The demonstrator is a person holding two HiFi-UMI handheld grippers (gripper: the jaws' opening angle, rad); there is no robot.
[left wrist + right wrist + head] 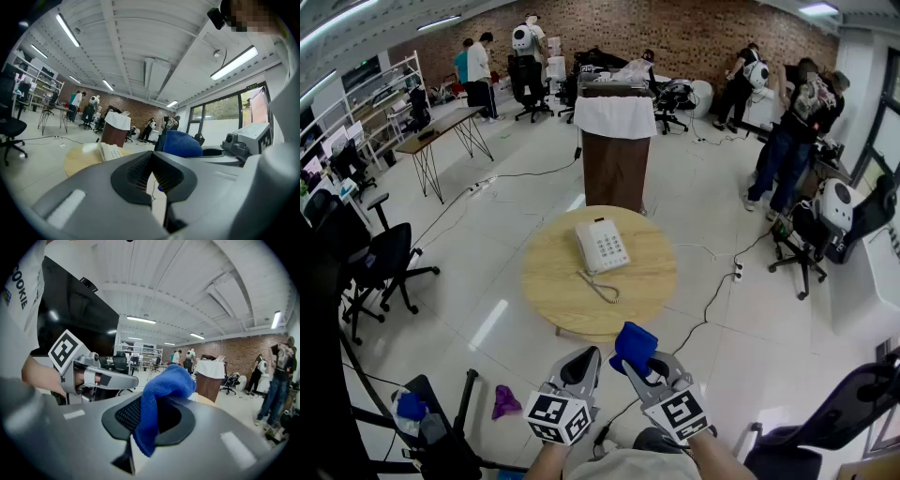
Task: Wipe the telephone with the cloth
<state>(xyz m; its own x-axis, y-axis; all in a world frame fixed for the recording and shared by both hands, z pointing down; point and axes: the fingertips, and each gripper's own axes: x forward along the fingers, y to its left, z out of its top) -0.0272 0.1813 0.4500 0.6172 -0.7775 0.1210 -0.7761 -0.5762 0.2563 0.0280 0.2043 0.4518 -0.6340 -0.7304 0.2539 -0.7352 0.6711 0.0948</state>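
Observation:
A white telephone [602, 246] lies on the round wooden table [647, 281], its coiled cord [600, 287] trailing toward me; it also shows small in the left gripper view as the telephone [110, 151]. My right gripper [635, 365] is shut on a blue cloth [634, 345], which bulges out between the jaws as the cloth [161, 397]. My left gripper [583, 367] is shut with nothing in it, its jaws meeting. Both grippers hang near my body, short of the table's near edge, side by side.
A brown lectern with a white cover [615, 141] stands behind the table. Cables [712, 300] run over the floor at the right. Office chairs [375, 262] stand left, several people stand at the back, and a purple rag [505, 401] lies on the floor.

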